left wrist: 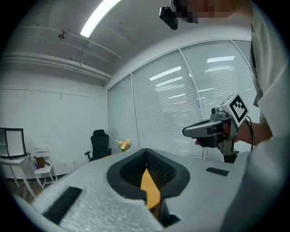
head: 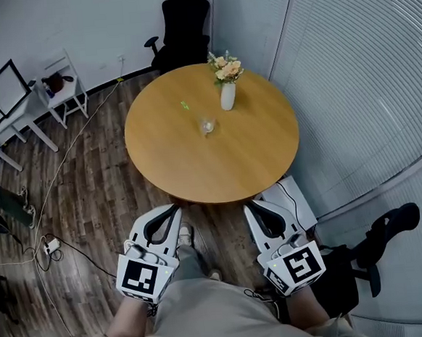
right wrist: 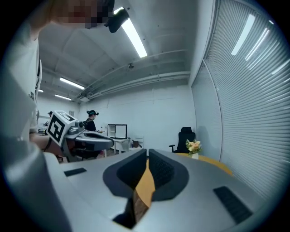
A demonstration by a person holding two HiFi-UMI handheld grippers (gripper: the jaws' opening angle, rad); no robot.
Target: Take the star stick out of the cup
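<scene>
A small clear glass cup (head: 207,125) stands near the middle of the round wooden table (head: 254,161); what is inside it is too small to make out. A small green item (head: 184,105) lies on the tabletop behind and to the left of the cup. My left gripper (head: 172,212) and right gripper (head: 252,208) are held close to my body, short of the table's near edge and far from the cup. Both are shut with nothing between the jaws. The left gripper (left wrist: 146,153) sees the right gripper (left wrist: 213,129) beside it. The right gripper (right wrist: 147,155) sees the left gripper (right wrist: 81,138) likewise.
A white vase with flowers (head: 227,90) stands on the table behind the cup. A black office chair (head: 181,21) is beyond the table. A white side table (head: 63,88) and desk (head: 3,119) stand at left, with cables (head: 50,246) on the floor. A person (right wrist: 92,120) stands far off.
</scene>
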